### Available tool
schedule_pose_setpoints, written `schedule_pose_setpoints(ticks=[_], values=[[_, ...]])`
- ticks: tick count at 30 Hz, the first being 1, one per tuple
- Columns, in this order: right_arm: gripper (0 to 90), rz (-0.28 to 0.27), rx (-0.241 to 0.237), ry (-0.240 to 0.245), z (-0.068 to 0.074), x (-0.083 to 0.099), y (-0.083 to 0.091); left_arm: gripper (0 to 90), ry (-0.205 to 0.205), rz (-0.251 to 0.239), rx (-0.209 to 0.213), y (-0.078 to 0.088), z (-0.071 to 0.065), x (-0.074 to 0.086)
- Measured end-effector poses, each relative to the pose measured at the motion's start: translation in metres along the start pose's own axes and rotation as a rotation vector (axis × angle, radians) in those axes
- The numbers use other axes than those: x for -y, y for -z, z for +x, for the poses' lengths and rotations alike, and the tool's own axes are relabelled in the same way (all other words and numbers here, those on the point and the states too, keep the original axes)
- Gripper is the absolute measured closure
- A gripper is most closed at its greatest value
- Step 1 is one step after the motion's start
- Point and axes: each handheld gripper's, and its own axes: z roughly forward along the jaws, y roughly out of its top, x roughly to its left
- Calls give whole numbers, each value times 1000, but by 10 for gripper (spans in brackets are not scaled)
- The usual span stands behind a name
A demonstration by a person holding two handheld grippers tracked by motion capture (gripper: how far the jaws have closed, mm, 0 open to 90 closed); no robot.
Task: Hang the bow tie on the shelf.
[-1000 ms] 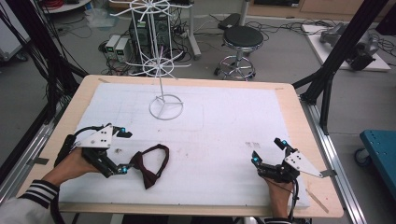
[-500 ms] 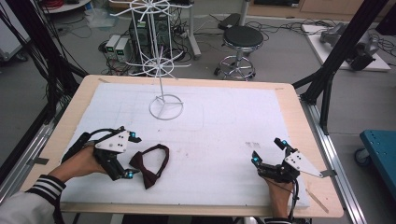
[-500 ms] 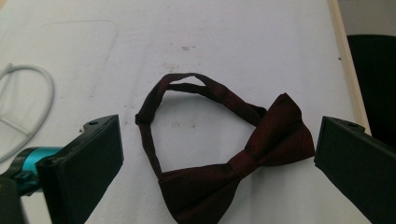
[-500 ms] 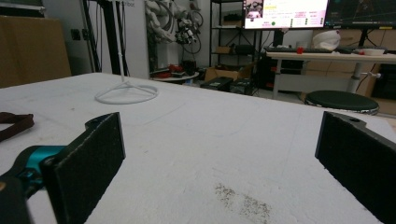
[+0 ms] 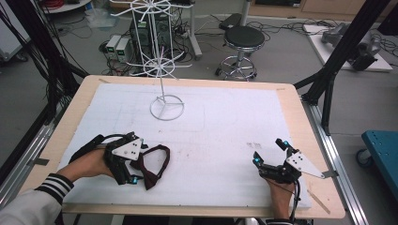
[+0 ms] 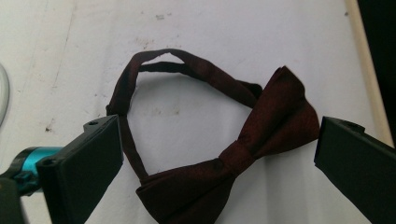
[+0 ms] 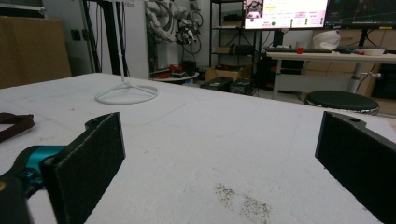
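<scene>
Left gripper (image 5: 133, 165) | lowered over bow tie (image 6: 233, 154), jaws apart | ready to clamp | right gripper (image 5: 271, 157) apart, idle

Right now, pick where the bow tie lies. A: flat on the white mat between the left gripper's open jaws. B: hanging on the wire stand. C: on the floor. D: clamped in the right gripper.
A: the bow tie lies flat on the white mat, between the spread jaws of the left gripper, touching neither.
</scene>
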Motion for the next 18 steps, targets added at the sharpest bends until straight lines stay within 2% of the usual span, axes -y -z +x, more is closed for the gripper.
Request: schedule_pose_setpoints(ticks=[5,14,18], values=[[7,-3,1,5,0,0,0,17,-23,57,12,-6,-1,1],[7,-3,2,4,0,0,0,26,-67,114,27,-16,0,1],[7,-4,2,5,0,0,0,27,-65,122,32,-19,1,1]])
